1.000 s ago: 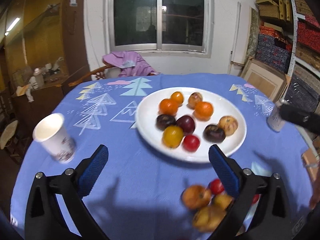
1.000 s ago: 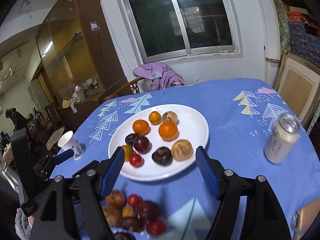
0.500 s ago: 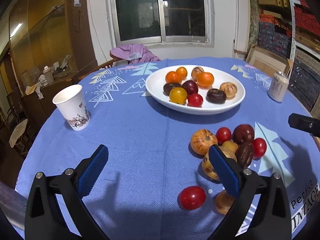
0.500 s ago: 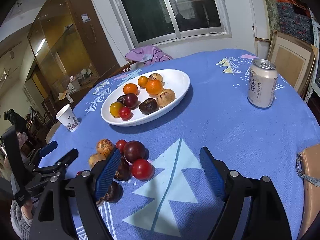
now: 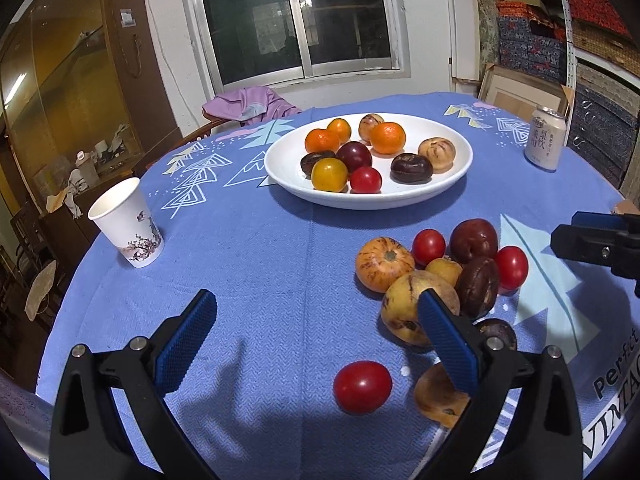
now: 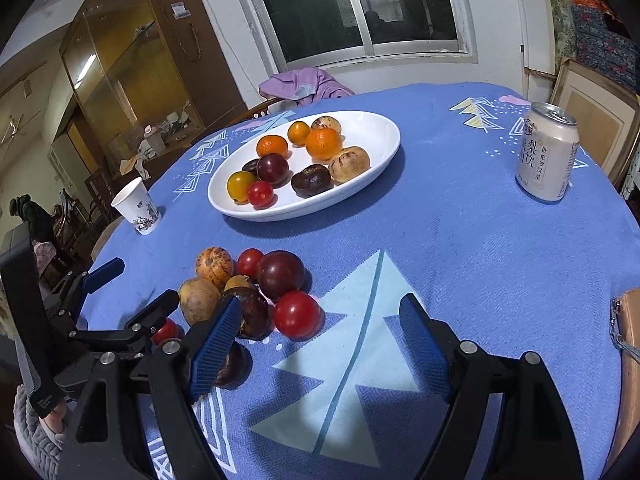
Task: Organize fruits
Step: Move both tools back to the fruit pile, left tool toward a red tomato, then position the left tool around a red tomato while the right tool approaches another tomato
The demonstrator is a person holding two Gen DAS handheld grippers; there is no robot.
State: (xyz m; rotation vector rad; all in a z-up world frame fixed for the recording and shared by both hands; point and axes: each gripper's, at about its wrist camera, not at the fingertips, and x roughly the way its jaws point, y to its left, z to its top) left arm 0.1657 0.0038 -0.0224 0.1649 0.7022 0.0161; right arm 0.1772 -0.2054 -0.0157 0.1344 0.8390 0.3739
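Round table, blue patterned cloth (image 5: 260,240) | loose fruit pile (image 5: 440,276) lower right, below white oval plate (image 5: 452,184) | small glossy red tomato (image 5: 362,386) likely light, soft, slippery: grip across middle | left gripper (image 5: 316,344) and right gripper (image 6: 316,344) spread, empty.

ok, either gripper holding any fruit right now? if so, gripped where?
Nothing held. The left gripper and right gripper are both open and empty, above the tablecloth near the loose fruit pile.
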